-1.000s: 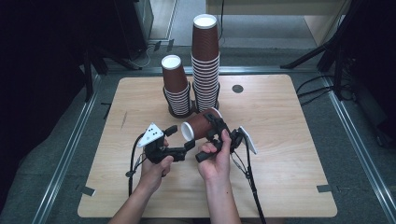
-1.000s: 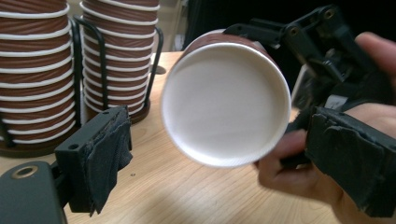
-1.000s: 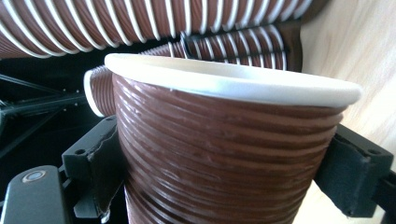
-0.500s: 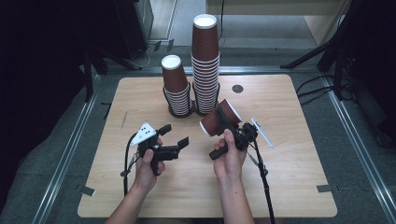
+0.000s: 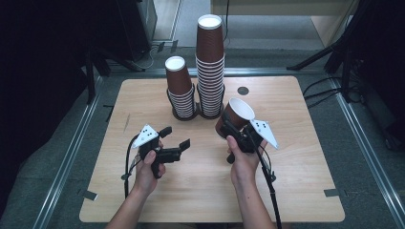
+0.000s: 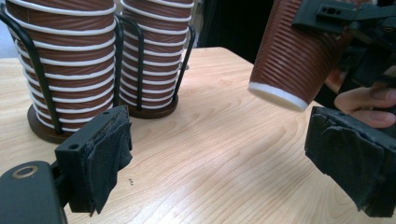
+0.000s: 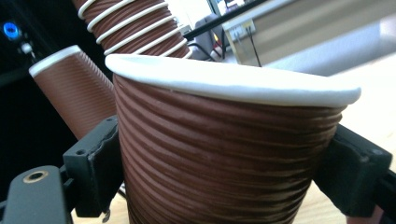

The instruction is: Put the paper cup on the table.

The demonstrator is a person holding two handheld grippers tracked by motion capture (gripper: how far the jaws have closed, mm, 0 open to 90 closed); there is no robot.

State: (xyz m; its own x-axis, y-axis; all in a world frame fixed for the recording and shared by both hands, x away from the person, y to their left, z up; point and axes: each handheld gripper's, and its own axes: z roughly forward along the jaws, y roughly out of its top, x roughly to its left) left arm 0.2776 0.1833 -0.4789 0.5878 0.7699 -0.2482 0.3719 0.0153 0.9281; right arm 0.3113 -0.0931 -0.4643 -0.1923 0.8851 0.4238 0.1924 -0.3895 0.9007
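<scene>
Cup (image 5: 233, 118) in right tongs (image 5: 230, 129); two stacks (image 5: 210, 67).

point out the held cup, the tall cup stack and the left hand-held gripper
held cup (image 5: 234, 117), high view, ribbed side wall
tall cup stack (image 5: 210, 76), high view, middle of the stack
left hand-held gripper (image 5: 175, 137), high view, between its open jaws

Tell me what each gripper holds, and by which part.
The right gripper clamps a brown paper cup across its ribbed side wall, below the white rim. The left gripper is open and holds nothing.
</scene>
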